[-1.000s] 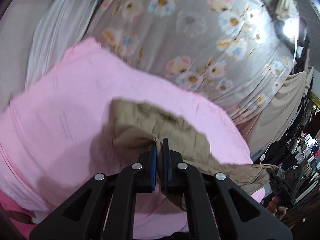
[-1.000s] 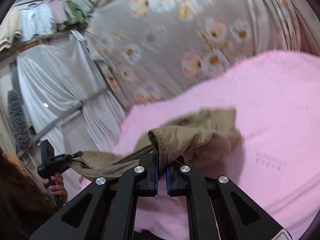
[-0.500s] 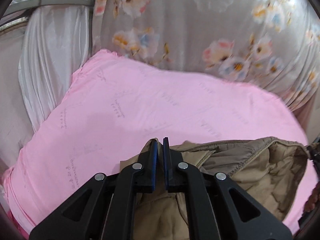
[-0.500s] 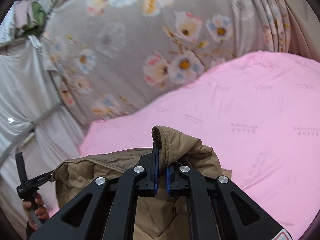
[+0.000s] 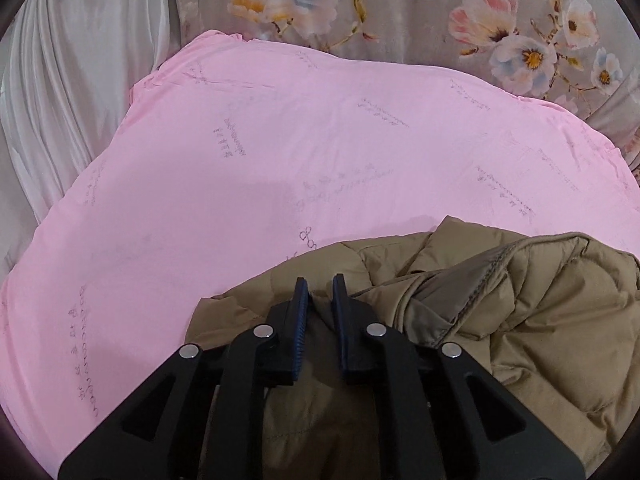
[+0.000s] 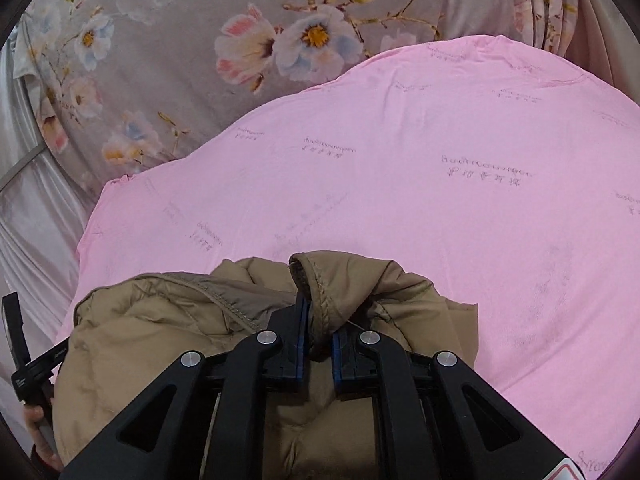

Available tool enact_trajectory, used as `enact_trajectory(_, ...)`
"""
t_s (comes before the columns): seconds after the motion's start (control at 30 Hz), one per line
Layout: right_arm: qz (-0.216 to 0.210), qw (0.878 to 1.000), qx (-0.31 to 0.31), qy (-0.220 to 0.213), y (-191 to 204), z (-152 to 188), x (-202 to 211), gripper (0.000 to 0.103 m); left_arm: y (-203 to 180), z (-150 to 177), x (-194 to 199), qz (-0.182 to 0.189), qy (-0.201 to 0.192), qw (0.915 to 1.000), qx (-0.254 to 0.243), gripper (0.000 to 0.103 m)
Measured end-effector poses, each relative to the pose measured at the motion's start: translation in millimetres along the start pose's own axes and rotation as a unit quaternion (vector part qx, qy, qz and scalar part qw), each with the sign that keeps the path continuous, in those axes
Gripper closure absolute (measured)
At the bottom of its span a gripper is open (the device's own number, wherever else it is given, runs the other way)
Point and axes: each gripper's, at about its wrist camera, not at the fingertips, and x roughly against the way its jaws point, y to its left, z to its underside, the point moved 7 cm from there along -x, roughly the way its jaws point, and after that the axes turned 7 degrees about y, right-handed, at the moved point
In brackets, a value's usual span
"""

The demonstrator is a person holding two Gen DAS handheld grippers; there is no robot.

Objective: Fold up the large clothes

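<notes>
A tan quilted jacket (image 5: 520,320) lies crumpled on the near part of a pink sheet (image 5: 280,160). My left gripper (image 5: 320,292) hovers low over the jacket's left part. Its jaws are opening: a narrow gap shows between the blue pads, and a fold of jacket sits in that gap without being pinched. In the right wrist view the same jacket (image 6: 160,320) bunches at the sheet's (image 6: 440,200) near edge. My right gripper (image 6: 318,320) is shut on a stitched hem of the jacket, which stands up in a loop above the pads.
A grey floral curtain (image 5: 440,12) hangs behind the pink surface, with pale satin drapes (image 5: 60,80) at the left. A hand (image 6: 38,420) holding the other gripper's handle shows at the lower left of the right wrist view.
Both grippers swung down and forward, bringing the jacket from the air onto the pink sheet. The left jaws, pinched on the fabric before, have parted slightly. The right jaws keep their hold.
</notes>
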Motion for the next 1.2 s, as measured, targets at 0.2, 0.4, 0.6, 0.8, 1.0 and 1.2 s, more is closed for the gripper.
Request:
enact_trajectory(0.2, -0.033, 0.999, -0.021, -0.002, -6.6, 0.9, 3.1, 0.092, 21.6, -0.1, -7.8, 0.027, 0.007, 0.9976, 0.063, 0.051)
enact_trajectory(0.4, -0.050, 0.995, -0.035, -0.076, -6.3, -12.3, 89.6, 0.058, 31.7, -5.3, 58.4, 0.008, -0.049, 0.9982, 0.034, 0.051)
enact_trajectory(0.6, -0.037, 0.992, 0.086, -0.087, 72.9, -16.1, 125.0, 0.072, -26.3, -18.0, 133.1, 0.076, -0.085, 0.9924, -0.046, 0.051)
enact_trajectory(0.8, -0.027, 0.984, 0.178, 0.001, 144.3, 8.7, 37.7, 0.084, -107.5, -17.1, 71.7, 0.095, -0.019, 0.9910, -0.093, 0.051)
enact_trajectory(1.0, 0.014, 0.984, 0.168, 0.061, 129.2, 16.1, -32.2, 0.086, -117.7, -8.9, 10.8, 0.058, 0.008, 0.9942, -0.091, 0.051)
enact_trajectory(1.2, 0.012, 0.986, 0.155, 0.068, 122.4, 22.6, -45.5, 0.086, -115.3, -5.8, -2.6, 0.050, -0.002, 0.9951, -0.086, 0.050)
